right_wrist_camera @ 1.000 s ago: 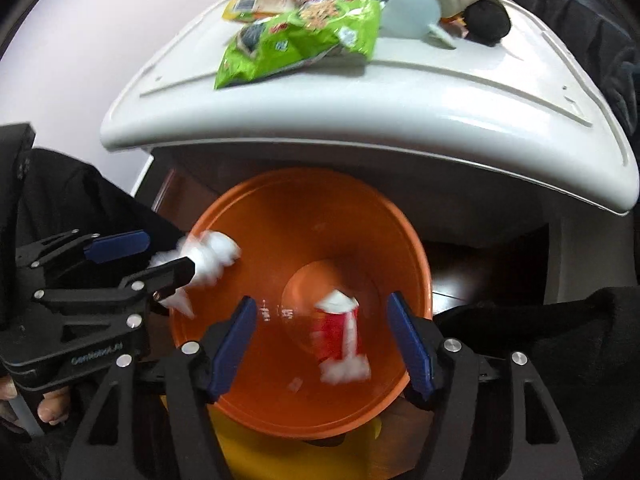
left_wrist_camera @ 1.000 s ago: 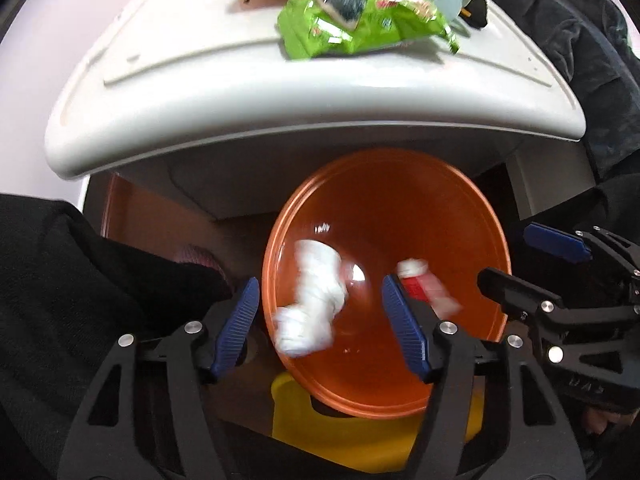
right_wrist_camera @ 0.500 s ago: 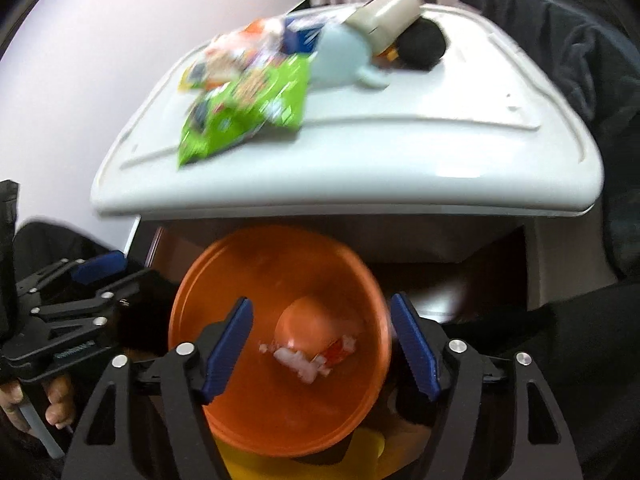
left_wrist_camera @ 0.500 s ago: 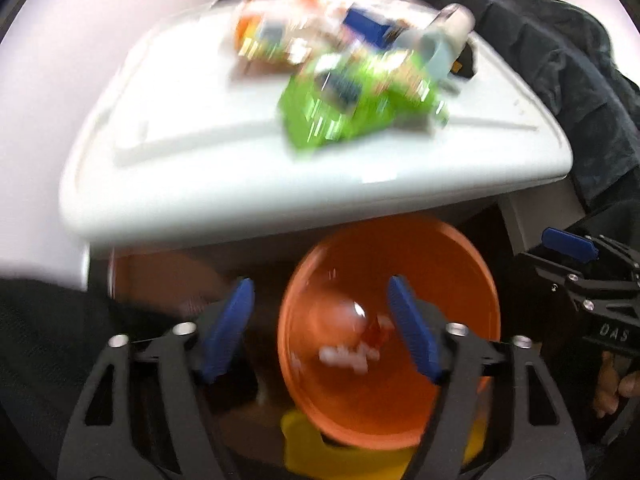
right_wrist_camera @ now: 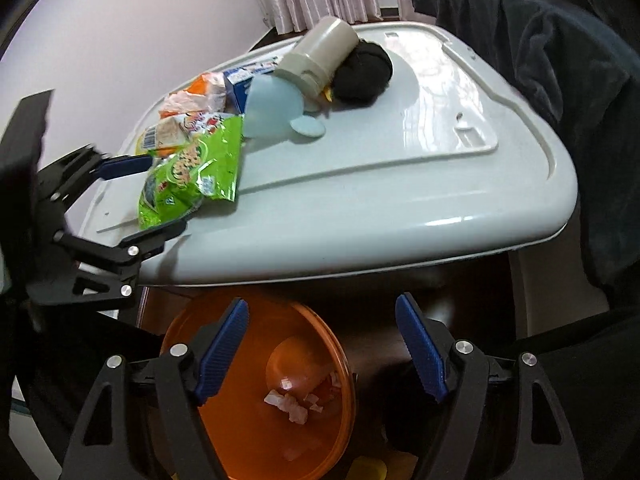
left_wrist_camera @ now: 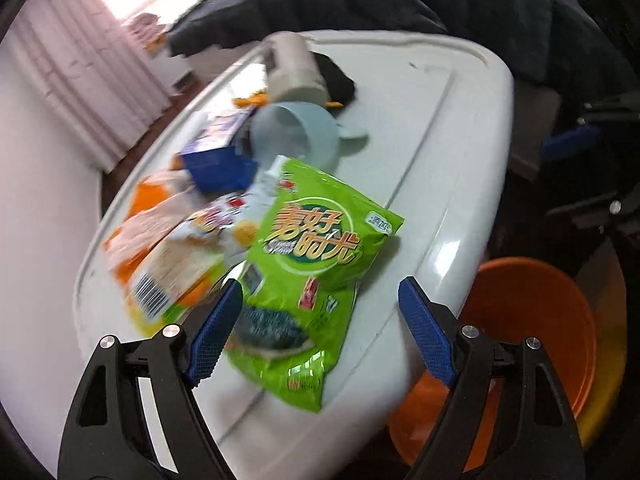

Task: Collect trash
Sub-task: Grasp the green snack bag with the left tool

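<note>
Two grippers stand empty, their jaws having just been opening with nothing between them; the left gripper [left_wrist_camera: 320, 328] hangs spread above the near end of the green snack bag [left_wrist_camera: 308, 276], while the right gripper [right_wrist_camera: 322, 350] is spread over the orange bin [right_wrist_camera: 256, 436], which sits on the floor below the table's front edge and already holds a few crumpled scraps [right_wrist_camera: 296, 400]; the remaining trash lies on the white table [right_wrist_camera: 400, 184] in a loose heap toward its left side: the green bag nearest, an orange-and-white wrapper [left_wrist_camera: 168, 256] overlapping just beside it, a blue carton [left_wrist_camera: 218, 160] behind; a pale blue cup [right_wrist_camera: 272, 108] and a beige canister [right_wrist_camera: 324, 56] lie tipped over further back, touching a black bundle [right_wrist_camera: 364, 72], and whether those count as trash I cannot tell; the step in hand looks to be picking the green bag, and to do it well the left gripper should come down with one finger on each side of the bag's near edge, pinching the crinkled film itself, not the wrapper tucked against it; a thin foil bag will likely slip or fold, so a bite well in from the corner seems wiser than a tip-hold; lift it clear of the heap before swinging over the table's edge, lest it drag its neighbours along; release only once the bag hangs inside the bin's rim; the right gripper had best keep out of that path.
</note>
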`<state>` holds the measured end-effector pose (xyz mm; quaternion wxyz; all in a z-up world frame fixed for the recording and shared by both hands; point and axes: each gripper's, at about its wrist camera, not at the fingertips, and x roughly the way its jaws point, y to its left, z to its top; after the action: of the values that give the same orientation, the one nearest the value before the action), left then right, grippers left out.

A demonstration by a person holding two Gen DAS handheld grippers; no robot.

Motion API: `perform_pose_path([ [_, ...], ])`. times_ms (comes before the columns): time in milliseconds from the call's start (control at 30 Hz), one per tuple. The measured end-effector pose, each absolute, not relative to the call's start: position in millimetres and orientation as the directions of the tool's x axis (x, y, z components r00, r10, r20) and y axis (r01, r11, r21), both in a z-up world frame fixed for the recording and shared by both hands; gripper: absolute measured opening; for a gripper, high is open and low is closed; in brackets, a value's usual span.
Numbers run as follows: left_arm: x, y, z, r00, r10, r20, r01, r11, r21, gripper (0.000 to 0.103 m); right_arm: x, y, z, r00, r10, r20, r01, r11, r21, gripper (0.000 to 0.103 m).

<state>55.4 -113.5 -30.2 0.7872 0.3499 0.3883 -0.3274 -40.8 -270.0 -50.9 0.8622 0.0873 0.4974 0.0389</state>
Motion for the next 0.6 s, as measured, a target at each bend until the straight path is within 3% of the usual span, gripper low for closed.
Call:
perform_pose_path([
  [200, 84.5, -118.9, -42.3, 0.424, -0.283, -0.860, 0.806, 0.551, 0.216, 0.078, -38.6, -271.8, -57.7, 0.488, 0.180, -0.854, 0.030, 0.975, 0.222, 0.075],
  [267, 90.2, -113.5, -43.0, 0.398, -0.324, -0.858, 0.792, 0.593, 0.143, 0.058, -38.4, -272.1, -58.1, 0.490, 0.182, -0.852, 0.031, 0.974, 0.225, 0.075],
  [333, 91.3, -111.7, -44.0, 0.362, -0.351, -0.863, 0.788, 0.610, 0.083, 0.048, -38.6, -271.5, -58.7, 0.493, 0.180, -0.851, 0.032, 0.974, 0.225, 0.075],
  [467, 77.5, -113.0, -41.0, 0.406, -0.346, -0.846, 0.746, 0.660, 0.088, 0.035, -38.3, -266.5, -60.2, 0.490, 0.175, -0.854, 0.018, 0.977, 0.211, 0.075],
  [600, 65.0, -105.4, -20.1, 0.408, -0.402, -0.820, 0.689, 0.725, -0.012, 0.034, -42.7, -263.0, -52.6, 0.516, 0.168, -0.840, -0.003, 0.981, 0.195, 0.075],
])
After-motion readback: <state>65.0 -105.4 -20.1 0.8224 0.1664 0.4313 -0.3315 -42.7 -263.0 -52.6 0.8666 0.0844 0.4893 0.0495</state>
